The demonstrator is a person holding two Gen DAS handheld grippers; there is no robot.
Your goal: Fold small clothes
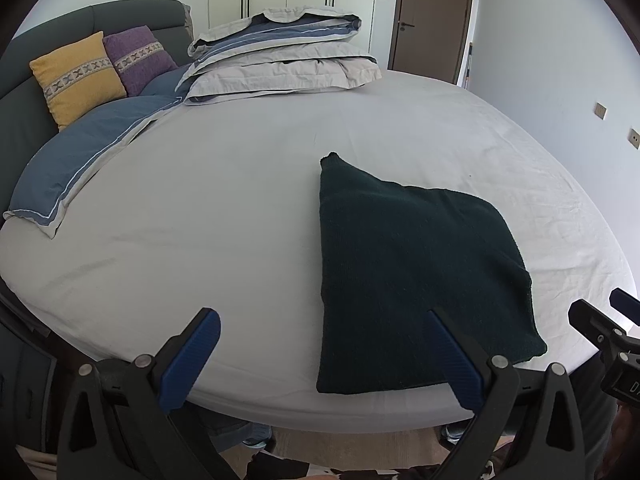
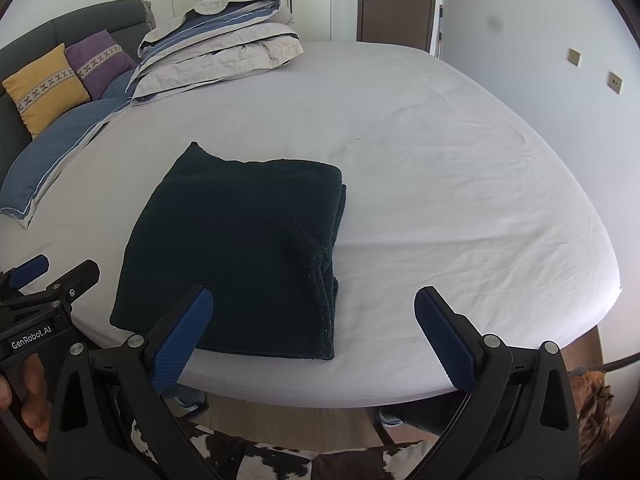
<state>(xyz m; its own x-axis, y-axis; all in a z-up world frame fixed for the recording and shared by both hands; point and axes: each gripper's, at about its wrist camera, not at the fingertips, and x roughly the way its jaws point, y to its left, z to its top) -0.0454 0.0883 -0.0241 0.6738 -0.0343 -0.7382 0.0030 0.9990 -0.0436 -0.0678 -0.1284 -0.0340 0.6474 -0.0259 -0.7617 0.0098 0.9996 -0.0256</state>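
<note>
A dark green knit garment lies folded into a thick rectangle on the bed's white sheet, near the front edge. In the right wrist view the garment shows its stacked layers along its right side. My left gripper is open and empty, held above the bed's front edge just left of the garment's near side. My right gripper is open and empty, over the garment's near right corner. Each gripper shows at the edge of the other's view, the right gripper and the left gripper.
A folded grey and blue duvet lies at the back of the bed. A blue pillow, a yellow cushion and a purple cushion lean against the grey headboard at the left. A brown door stands behind.
</note>
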